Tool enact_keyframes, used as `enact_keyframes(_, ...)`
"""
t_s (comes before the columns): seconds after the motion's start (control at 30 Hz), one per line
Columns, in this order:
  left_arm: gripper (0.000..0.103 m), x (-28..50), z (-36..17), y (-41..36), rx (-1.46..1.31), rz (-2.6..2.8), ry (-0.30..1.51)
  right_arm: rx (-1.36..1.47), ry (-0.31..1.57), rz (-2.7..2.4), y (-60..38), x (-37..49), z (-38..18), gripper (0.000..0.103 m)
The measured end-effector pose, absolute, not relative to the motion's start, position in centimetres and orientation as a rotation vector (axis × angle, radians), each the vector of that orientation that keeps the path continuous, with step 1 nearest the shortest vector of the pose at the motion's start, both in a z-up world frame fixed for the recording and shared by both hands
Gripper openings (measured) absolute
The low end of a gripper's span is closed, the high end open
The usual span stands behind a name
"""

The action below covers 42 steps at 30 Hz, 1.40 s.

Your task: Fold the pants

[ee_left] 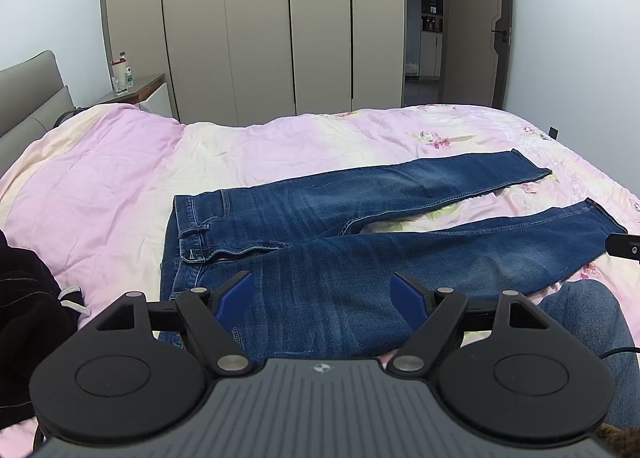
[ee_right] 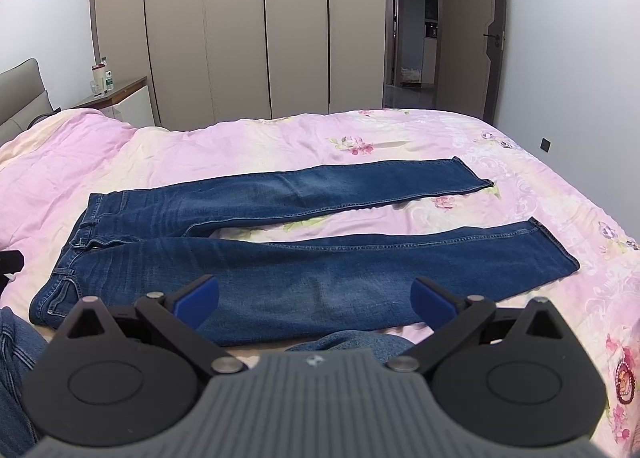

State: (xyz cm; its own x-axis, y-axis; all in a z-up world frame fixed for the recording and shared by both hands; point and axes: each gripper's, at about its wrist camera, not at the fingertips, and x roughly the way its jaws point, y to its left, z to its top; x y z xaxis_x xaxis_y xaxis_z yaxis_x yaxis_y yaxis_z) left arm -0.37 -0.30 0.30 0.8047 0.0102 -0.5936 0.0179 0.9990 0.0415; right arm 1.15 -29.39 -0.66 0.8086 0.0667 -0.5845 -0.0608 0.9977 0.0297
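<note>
- The jeans (ee_left: 360,242) lie flat and unfolded on the bed (ee_left: 100,185), waistband to the left, both legs stretched out to the right.
- The legs part from the crotch into a narrow V, and the pink quilt shows in the gap between them.
- The far leg (ee_right: 320,185) ends at a hem near the flowered part of the quilt; the near leg (ee_right: 360,262) runs along the near edge of the bed.
- The left gripper (ee_left: 322,294) hovers over the near hip and thigh of the jeans, its blue-padded jaws spread wide with nothing between them.
- The right gripper (ee_right: 316,296) hangs above the middle of the near leg, its jaws likewise wide apart and empty.
- Neither gripper can be seen touching the denim.
- A dark garment (ee_left: 28,318) sits at the left edge of the left wrist view, beside the waistband end.
- Behind the bed stand a wardrobe (ee_left: 256,25), a nightstand (ee_left: 140,91) with bottles on it, and an open door (ee_left: 476,25).
</note>
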Motion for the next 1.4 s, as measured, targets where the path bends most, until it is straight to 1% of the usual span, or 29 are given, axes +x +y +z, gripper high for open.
enact_keyframes(1.2, 0.091, -0.27, 0.0, -0.66, 0.057, -0.013, 0.653, 0.013, 0.634, 0.06, -29.61, 1.02, -1.02, 0.098)
enact_keyframes(1.4, 0.091, 0.34, -0.21, -0.44, 0.113, -0.05, 0.667, 0.011, 0.643, 0.068, -29.89, 1.49, -1.49, 0.098)
